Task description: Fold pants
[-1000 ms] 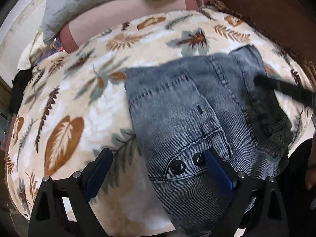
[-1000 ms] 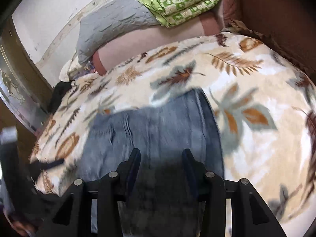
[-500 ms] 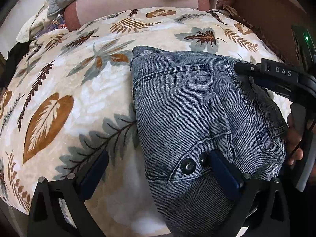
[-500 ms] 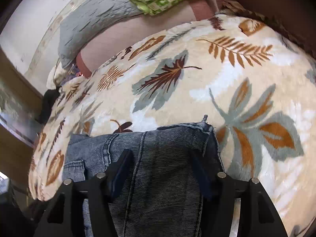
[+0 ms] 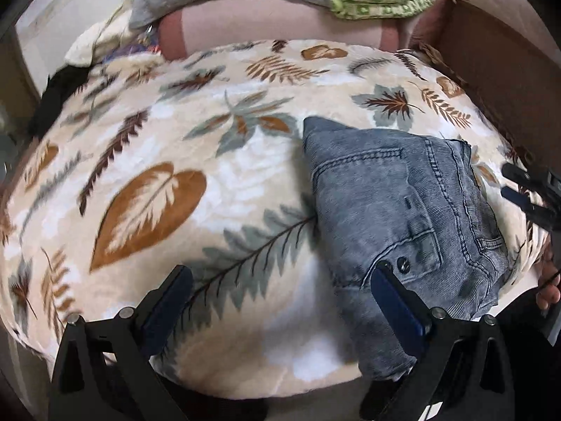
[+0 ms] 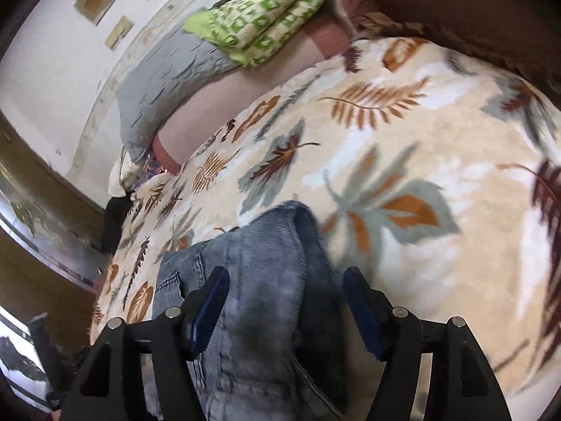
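Pants (image 5: 403, 203) folded on blanket (image 5: 168, 161) | left gripper (image 5: 280, 291) angled down, spread wide | right gripper (image 6: 285, 296) jaws just opening, astride denim

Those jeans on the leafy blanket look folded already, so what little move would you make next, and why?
Probably draw both grippers back and leave them. The jeans lie in a compact bundle on the blanket. The left gripper stands wide open; the right gripper has just been opening, denim between its jaws but unpinched.
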